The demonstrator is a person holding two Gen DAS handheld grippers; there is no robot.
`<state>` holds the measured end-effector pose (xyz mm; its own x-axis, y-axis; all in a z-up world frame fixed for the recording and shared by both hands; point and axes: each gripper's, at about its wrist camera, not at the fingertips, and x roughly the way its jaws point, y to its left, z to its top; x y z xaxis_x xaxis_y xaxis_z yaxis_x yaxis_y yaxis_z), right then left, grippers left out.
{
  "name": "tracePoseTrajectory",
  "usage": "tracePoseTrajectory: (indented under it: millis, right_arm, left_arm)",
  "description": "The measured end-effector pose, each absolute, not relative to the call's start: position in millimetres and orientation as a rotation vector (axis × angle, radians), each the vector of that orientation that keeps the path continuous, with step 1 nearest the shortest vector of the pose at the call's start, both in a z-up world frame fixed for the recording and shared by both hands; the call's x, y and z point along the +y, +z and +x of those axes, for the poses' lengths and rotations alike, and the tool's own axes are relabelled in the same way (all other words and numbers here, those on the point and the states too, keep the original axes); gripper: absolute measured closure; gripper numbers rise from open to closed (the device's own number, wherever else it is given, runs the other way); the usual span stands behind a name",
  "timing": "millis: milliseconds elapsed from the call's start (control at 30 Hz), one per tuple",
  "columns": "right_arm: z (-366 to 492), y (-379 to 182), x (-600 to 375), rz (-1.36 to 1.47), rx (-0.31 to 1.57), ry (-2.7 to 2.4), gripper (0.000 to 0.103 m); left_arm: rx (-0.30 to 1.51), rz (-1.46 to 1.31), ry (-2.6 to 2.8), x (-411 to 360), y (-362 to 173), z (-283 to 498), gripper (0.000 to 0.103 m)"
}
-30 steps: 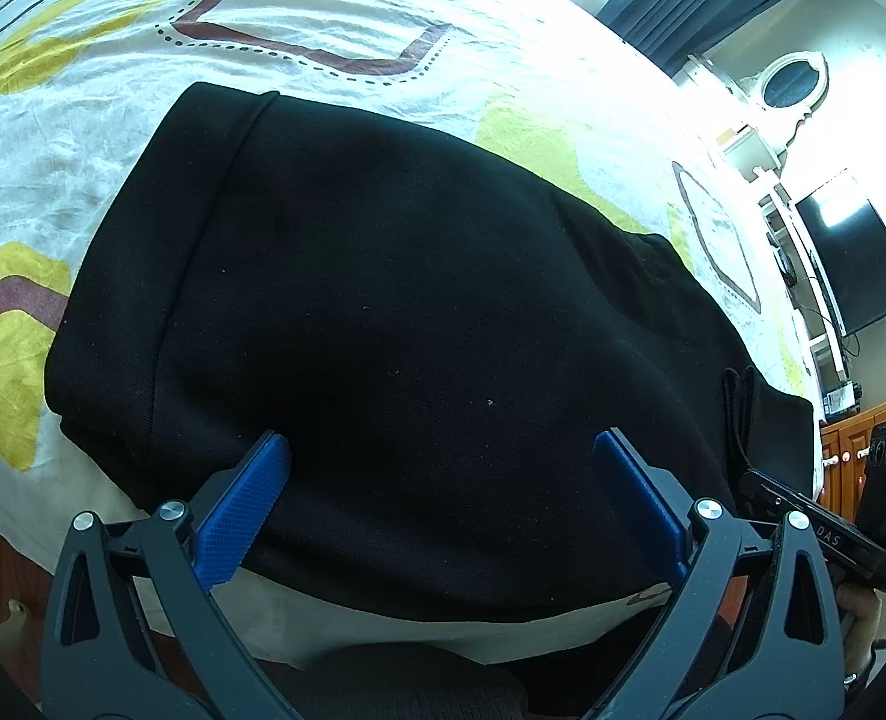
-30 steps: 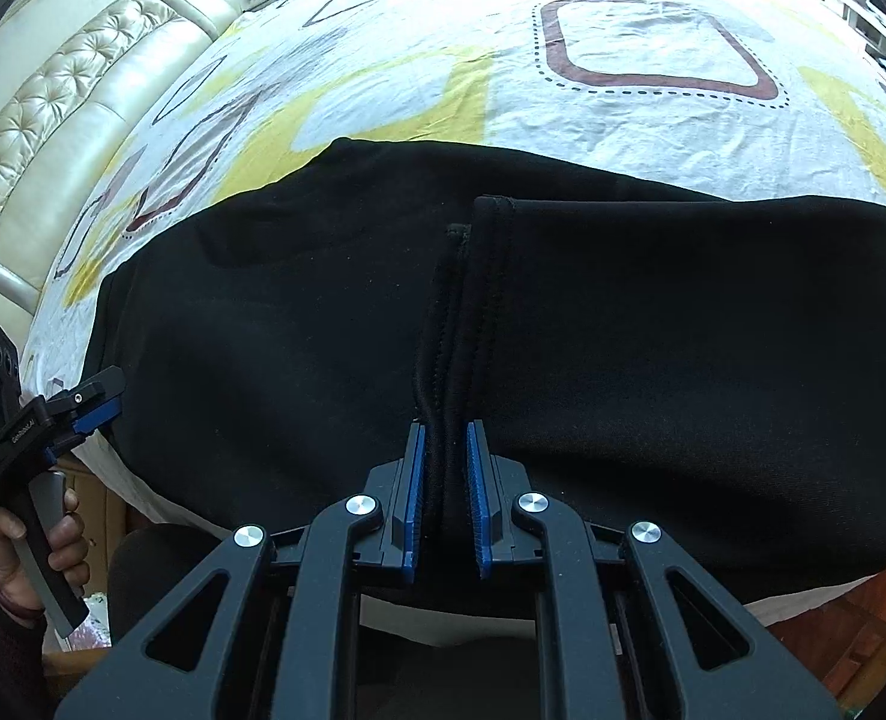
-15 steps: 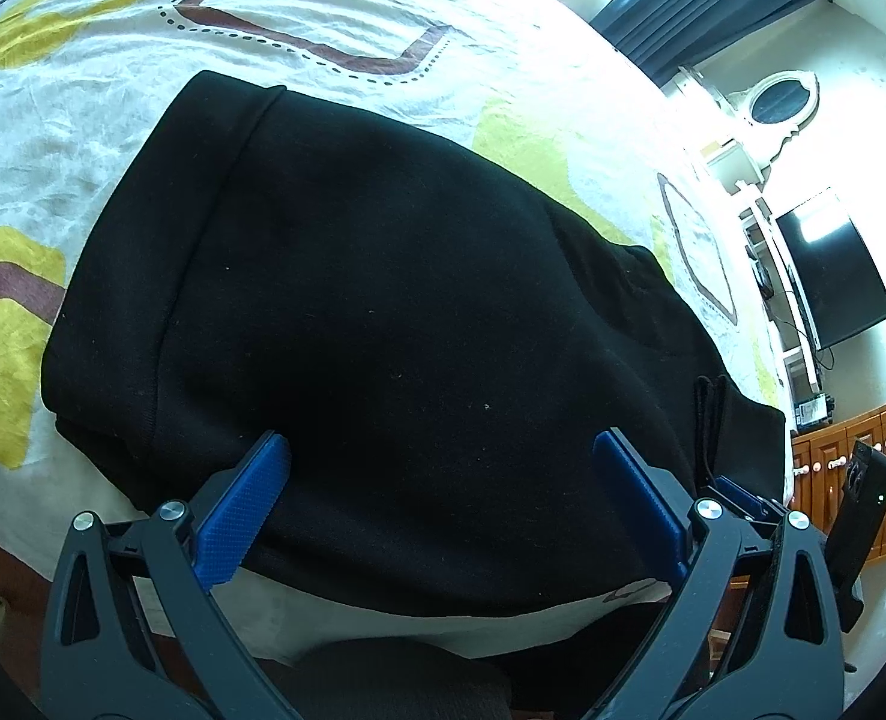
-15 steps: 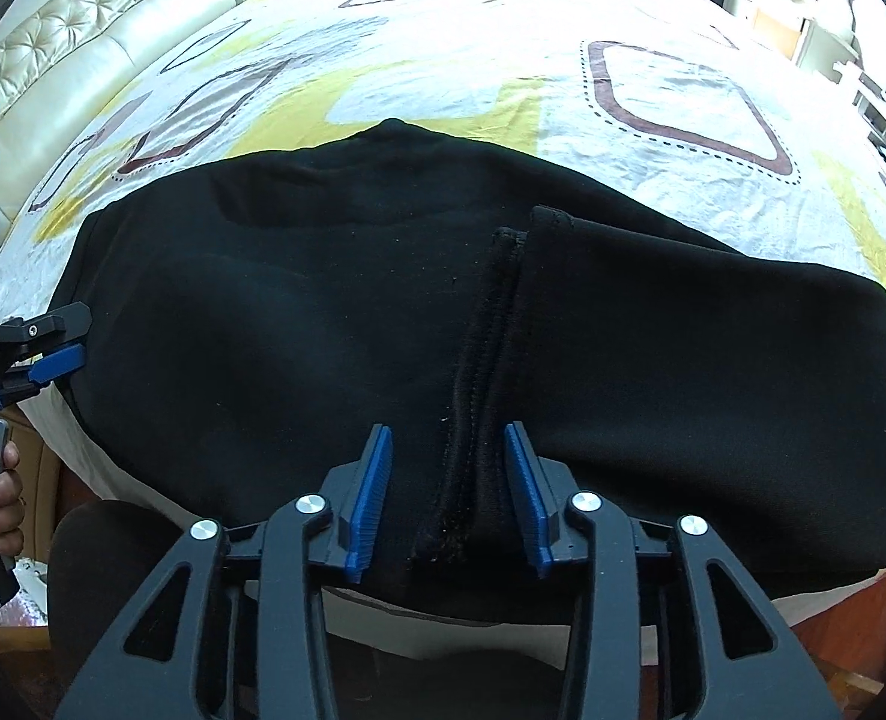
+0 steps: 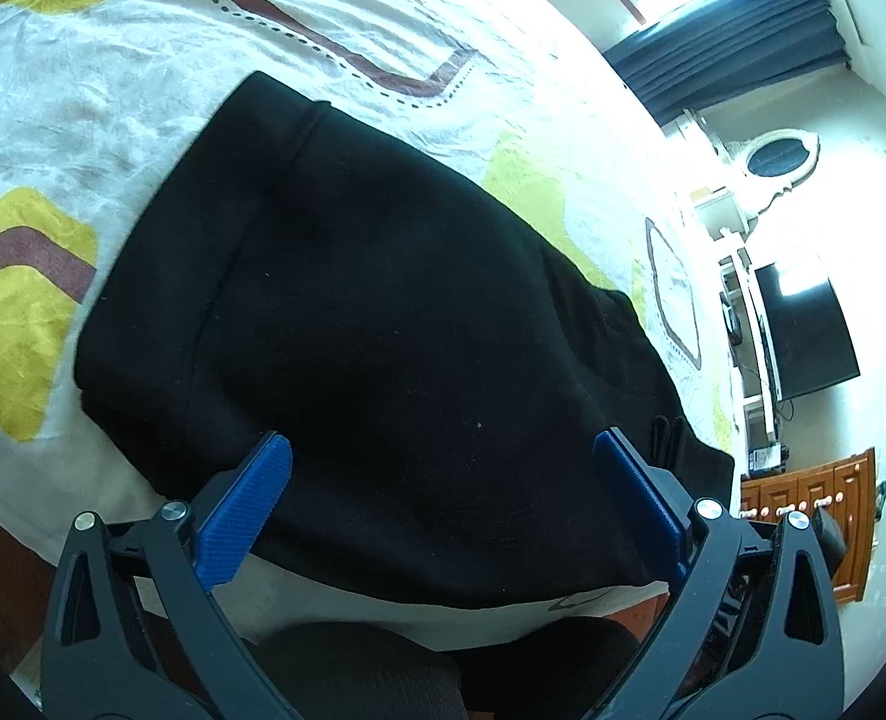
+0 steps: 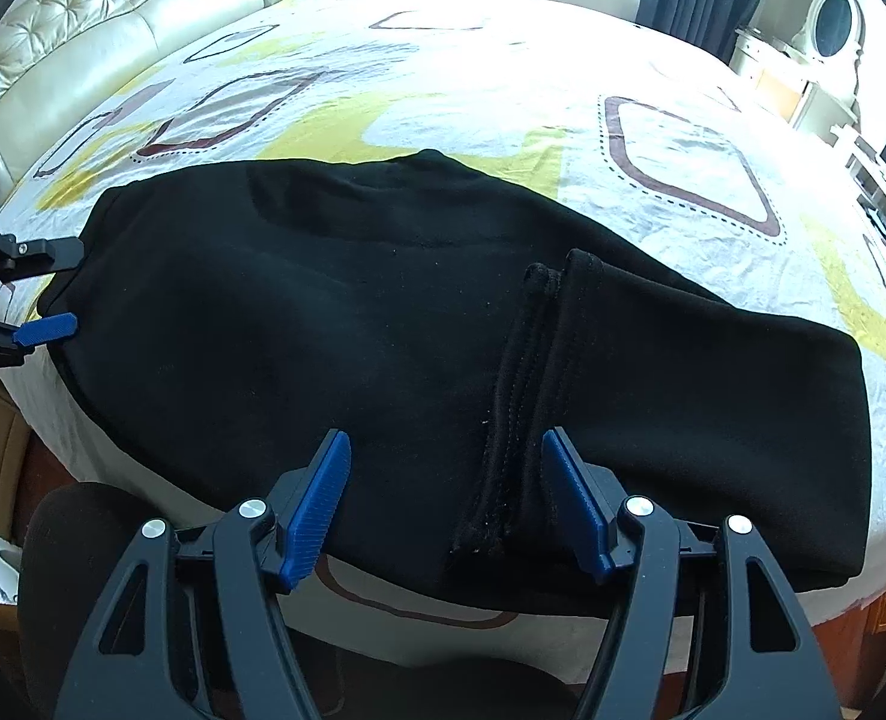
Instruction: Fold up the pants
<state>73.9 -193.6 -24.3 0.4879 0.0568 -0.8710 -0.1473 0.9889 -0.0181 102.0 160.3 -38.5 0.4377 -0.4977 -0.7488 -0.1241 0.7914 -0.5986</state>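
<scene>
Black pants (image 6: 335,324) lie folded on the bed near its front edge, and also fill the left wrist view (image 5: 383,324). The leg cuffs (image 6: 521,396) rest on top, right of the middle. My right gripper (image 6: 449,498) is open and empty, its blue pads either side of the cuff ends, just above the cloth. My left gripper (image 5: 437,498) is open and empty over the waist end of the pants. It also shows at the left edge of the right wrist view (image 6: 35,294), beside the waistband.
The bed sheet (image 6: 443,90) is white with yellow and brown shapes. A padded cream headboard (image 6: 83,30) stands at the back left. A television (image 5: 803,330) and wooden cabinet (image 5: 815,516) stand to the right. My knees (image 6: 83,540) are below the bed edge.
My right gripper let go of the cuffs, opened wide and drew back and up. My left gripper stayed open and lifted slightly.
</scene>
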Motion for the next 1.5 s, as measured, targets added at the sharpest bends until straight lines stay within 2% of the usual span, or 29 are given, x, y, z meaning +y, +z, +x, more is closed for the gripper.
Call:
tracePoseTrajectory:
  millis: [100,167,267,533,633,800,833,900,967,1033,1067,1200,1500]
  right_arm:
    - [72.9,-17.6,-195.3,-0.102,1.041,0.136,0.037]
    - [70.5,-13.1,-198.7,-0.097,1.025,0.142,0.031]
    - [68.2,-8.7,-203.7,-0.094,1.010,0.141,0.031]
    - [61.6,-1.2,-222.3,0.006,1.027,0.179,0.030]
    - [58.6,-2.0,-229.3,0.041,1.032,0.182,0.030]
    - [61.5,-9.1,-236.5,0.108,1.063,0.197,0.030]
    - [61.9,-10.2,-237.7,0.117,1.066,0.199,0.030]
    - [62.5,-13.0,-239.5,0.129,1.078,0.202,0.030]
    - [63.1,-15.8,-242.6,0.152,1.088,0.203,0.030]
    - [63.2,-18.3,-247.1,0.184,1.096,0.201,0.030]
    - [63.5,-19.1,-249.9,0.200,1.099,0.199,0.030]
    - [63.7,-19.2,-266.2,0.270,1.102,0.184,0.030]
    - [50.6,5.3,-314.9,0.372,1.043,0.136,0.030]
  left_arm:
    - [1.039,-0.646,-0.277,177.2,-21.6,103.1,0.003]
    - [0.993,-0.619,-0.278,190.8,-14.5,104.7,0.003]
    - [0.966,-0.596,-0.254,212.9,-18.0,107.2,0.003]
    - [1.064,-0.705,-0.344,244.9,-68.5,129.4,0.003]
    - [1.061,-0.763,-0.373,247.4,-69.1,136.8,0.003]
    - [1.090,-0.691,-0.411,234.4,-67.9,147.8,0.003]
    - [1.089,-0.695,-0.411,234.2,-68.2,148.9,0.009]
    - [1.108,-0.696,-0.369,236.5,-72.6,151.1,0.052]
    - [1.128,-0.685,-0.319,241.6,-79.6,150.7,0.068]
    - [1.127,-0.689,-0.327,245.6,-80.4,147.3,0.080]
    - [1.134,-0.723,-0.350,246.3,-81.3,145.5,0.090]
    - [1.117,-0.731,-0.404,231.0,-60.2,142.4,0.092]
    - [1.008,-0.579,-0.718,110.6,64.3,140.9,0.092]
